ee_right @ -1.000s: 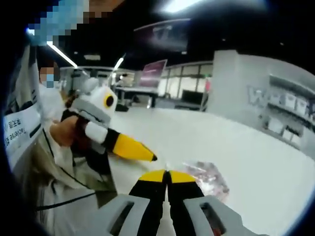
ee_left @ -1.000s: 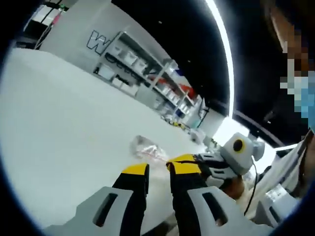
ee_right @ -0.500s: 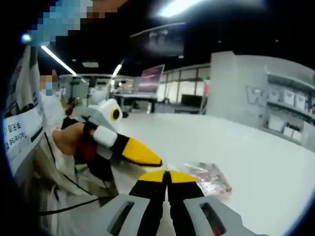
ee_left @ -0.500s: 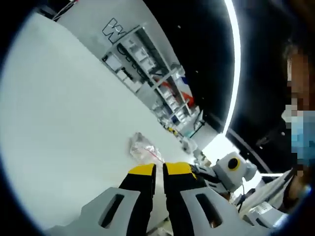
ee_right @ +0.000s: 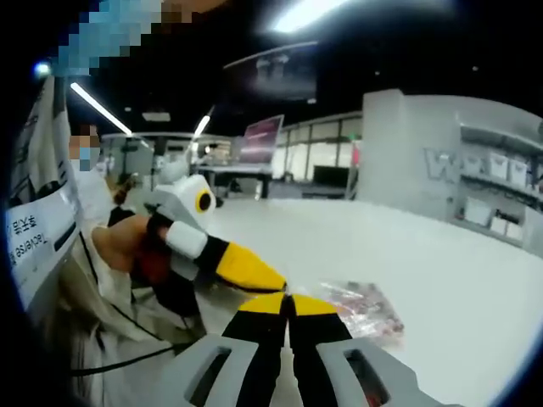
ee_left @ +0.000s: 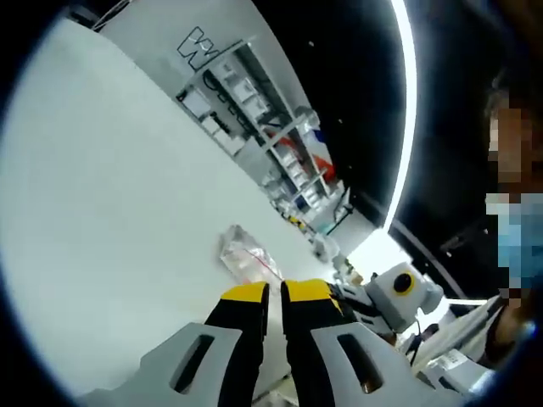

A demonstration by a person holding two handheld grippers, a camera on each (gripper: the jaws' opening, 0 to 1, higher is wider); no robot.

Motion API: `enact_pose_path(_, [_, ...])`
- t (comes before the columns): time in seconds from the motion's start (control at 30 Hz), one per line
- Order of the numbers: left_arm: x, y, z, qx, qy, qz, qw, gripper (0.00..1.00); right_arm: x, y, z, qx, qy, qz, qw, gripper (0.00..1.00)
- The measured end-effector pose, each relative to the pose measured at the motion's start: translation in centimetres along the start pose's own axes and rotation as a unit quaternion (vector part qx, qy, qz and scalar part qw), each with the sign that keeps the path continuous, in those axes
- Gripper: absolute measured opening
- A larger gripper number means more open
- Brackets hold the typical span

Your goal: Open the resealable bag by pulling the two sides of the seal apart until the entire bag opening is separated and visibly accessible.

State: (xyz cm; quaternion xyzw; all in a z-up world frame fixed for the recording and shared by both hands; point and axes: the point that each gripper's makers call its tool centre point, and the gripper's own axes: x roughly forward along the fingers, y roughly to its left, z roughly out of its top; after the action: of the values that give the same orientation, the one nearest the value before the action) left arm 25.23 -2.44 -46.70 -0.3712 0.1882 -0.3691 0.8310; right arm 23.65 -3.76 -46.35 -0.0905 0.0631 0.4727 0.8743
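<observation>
the wide white desk (ee_left: 102, 212) carries a clear resealable bag (ee_right: 365, 307), lying flat just ahead of both tools, untouched. your left gripper (ee_left: 273, 292) has its fingers nearly together, holding nothing; your right gripper (ee_right: 287, 303) has its fingers closed, also empty. open both before you go in, take one side of the seal with each, close to the strip, then pull apart evenly along its whole length.

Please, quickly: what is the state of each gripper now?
Left gripper: shut, holding nothing.
Right gripper: shut, holding nothing; bag lies beyond it.
</observation>
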Motion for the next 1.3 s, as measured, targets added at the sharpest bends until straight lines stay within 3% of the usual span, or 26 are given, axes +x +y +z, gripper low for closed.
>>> enact_pose_path(0.77, [0.04,-0.11,0.02,-0.011,-0.017,-0.01,0.9998,0.01,0.12,0.2,0.16,-0.004,-0.005,-0.006,1.0,0.0])
enact_pose_path(1.3, [0.31,0.02,-0.27,0.013,-0.015,-0.004,0.9998,0.01,0.29,0.15,0.38,-0.03,-0.01,-0.009,0.9995,0.02])
